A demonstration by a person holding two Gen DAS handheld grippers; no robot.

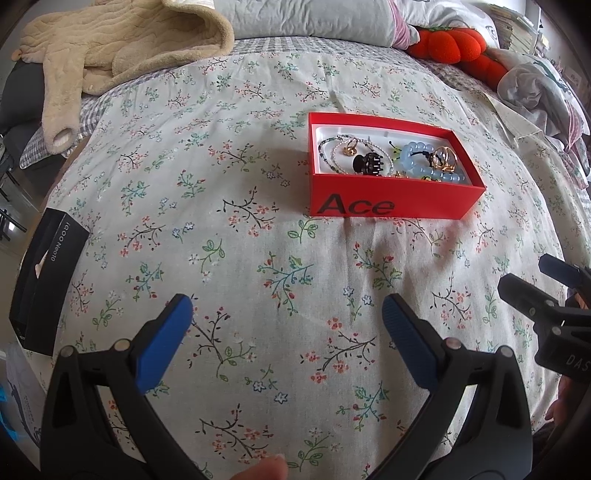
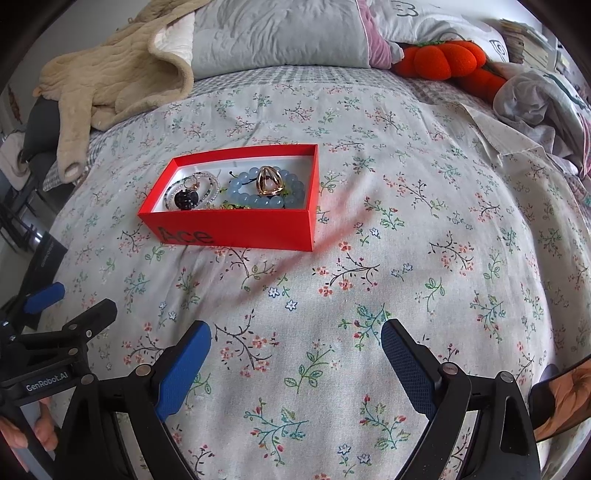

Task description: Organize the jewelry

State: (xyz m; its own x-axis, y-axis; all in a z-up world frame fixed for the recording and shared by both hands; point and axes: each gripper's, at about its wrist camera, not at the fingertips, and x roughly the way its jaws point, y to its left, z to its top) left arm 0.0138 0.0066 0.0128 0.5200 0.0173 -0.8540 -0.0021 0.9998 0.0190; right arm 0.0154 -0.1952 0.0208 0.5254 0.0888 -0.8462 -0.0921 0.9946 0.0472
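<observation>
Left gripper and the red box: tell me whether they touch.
Apart. The left wrist view shows the open left gripper well short of the red box, with bare floral bedspread between them.

Place: a bedroom in a home, with the scene laid out on a bed.
Bedding: a floral bedspread (image 1: 258, 258) covers the near and middle area, over a checked sheet (image 2: 295, 79) at the far edge.
Far side: grey pillows (image 2: 273, 33), a beige fleece garment (image 1: 110, 44) at far left, an orange plush toy (image 2: 443, 61) at far right.
Right edge: crumpled clothing (image 2: 535, 96), possibly stacked books (image 1: 517, 26) beyond; blurred.
</observation>
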